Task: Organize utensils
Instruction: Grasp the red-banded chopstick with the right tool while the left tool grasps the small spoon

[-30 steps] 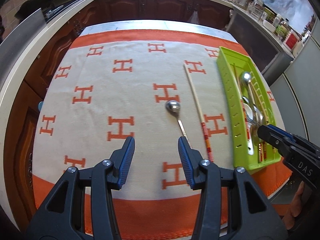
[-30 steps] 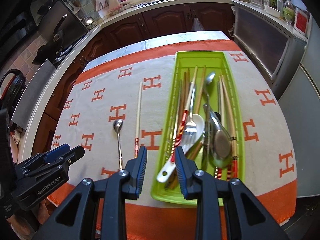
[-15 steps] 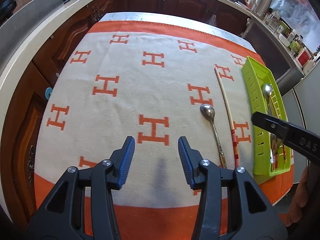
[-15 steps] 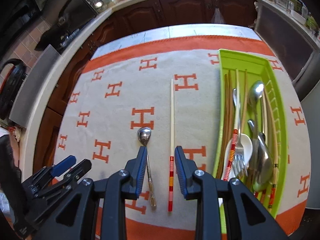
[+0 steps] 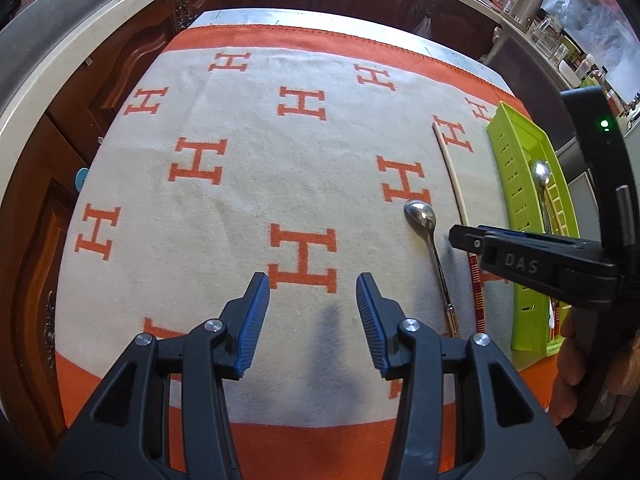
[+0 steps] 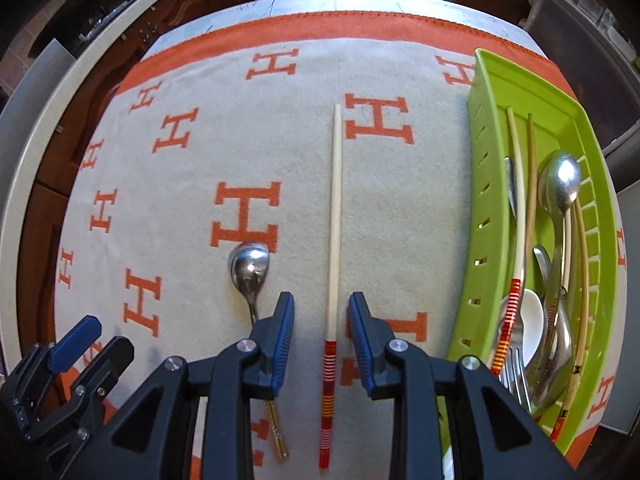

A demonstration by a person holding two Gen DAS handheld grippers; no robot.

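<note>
Your right hand-held gripper (image 6: 321,340), jaws spread, straddles the pale red-banded wooden chopstick (image 6: 333,216) at lower centre to grip it, while your left hand-held gripper (image 5: 312,312) hangs spread and empty.

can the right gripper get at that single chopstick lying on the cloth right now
Probably yes. The right gripper hangs over the chopstick with open jaws either side of it, nothing between; the spoon lies just clear.

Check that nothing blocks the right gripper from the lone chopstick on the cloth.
Nothing visible does. The right gripper hangs with its jaws open astride the chopstick, which lies alone on the cloth. The small spoon lies just left of the left jaw, apart from the chopstick; the green tray sits well right.
</note>
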